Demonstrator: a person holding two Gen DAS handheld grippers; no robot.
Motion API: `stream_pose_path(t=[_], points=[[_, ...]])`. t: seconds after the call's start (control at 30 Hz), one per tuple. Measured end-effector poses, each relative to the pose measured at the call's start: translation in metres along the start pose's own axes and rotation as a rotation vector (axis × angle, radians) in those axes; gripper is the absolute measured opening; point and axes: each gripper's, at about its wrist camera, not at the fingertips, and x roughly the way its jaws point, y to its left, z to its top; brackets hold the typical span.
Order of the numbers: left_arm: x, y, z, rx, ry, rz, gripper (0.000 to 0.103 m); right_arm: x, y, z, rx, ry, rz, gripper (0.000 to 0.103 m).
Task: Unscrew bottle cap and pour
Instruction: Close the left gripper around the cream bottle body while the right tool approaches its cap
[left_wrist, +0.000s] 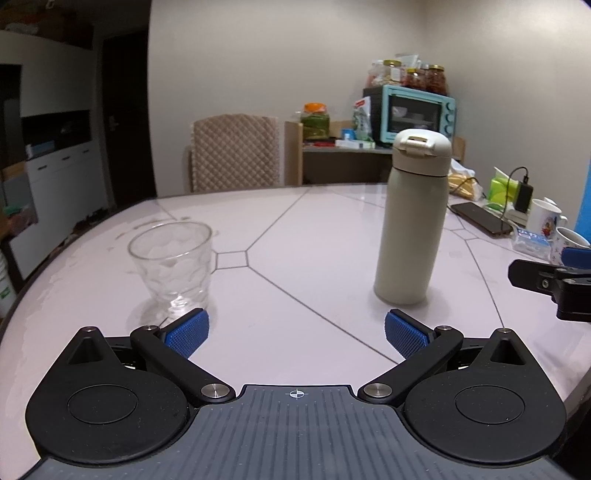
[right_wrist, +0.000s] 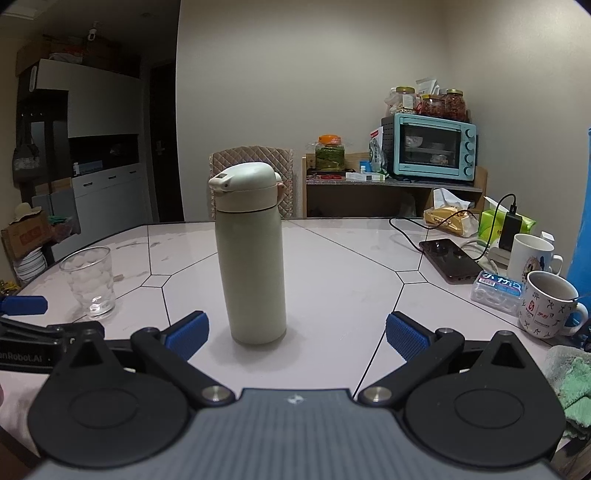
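A pale, glossy surface (right_wrist: 332, 295) crossed by thin dark inlaid lines is seen in both views, with faint smears near its far left edge. The cream bottle (right_wrist: 253, 258) is stood upright near the middle of it, its flip-top cap (right_wrist: 243, 186) in place. A clear empty glass (left_wrist: 171, 264) is set apart to the bottle's left. The left tongs (left_wrist: 295, 330) are held spread above the surface, nothing between the blue pads; the glass lies just beyond the left pad. The right tongs (right_wrist: 297, 332) are likewise spread and empty, the bottle standing just ahead of them, left of centre. Along the right edge, a dark phone (right_wrist: 448, 264) on a cable, two printed mugs (right_wrist: 550, 310) and a green cloth (right_wrist: 570, 380) are seen. Behind, a quilted chair back (left_wrist: 234, 151), a turquoise toaster oven (right_wrist: 430, 149) topped with jars, and white cabinets (right_wrist: 107, 199) are placed against plain walls.
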Motion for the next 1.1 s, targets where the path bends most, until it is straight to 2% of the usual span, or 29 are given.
stream_pose_path(t=[0.2,0.5,0.7,1.1], points=[[0.012,-0.003,0.003,0.008,0.012,-0.033,0.103,0.004,-0.002,0.005,-0.008,-0.006,-0.007,0.103],[0.03,-0.011,0.007,0.06,0.006,-0.136,0.103,0.01,-0.003,0.012,-0.036,-0.012,-0.018,0.103],[0.04,-0.018,0.01,0.087,0.008,-0.176,0.103,0.012,-0.007,0.017,-0.039,-0.019,-0.017,0.103],[0.057,-0.033,0.025,0.137,-0.025,-0.261,0.103,0.022,-0.016,0.03,-0.043,-0.025,0.017,0.103]])
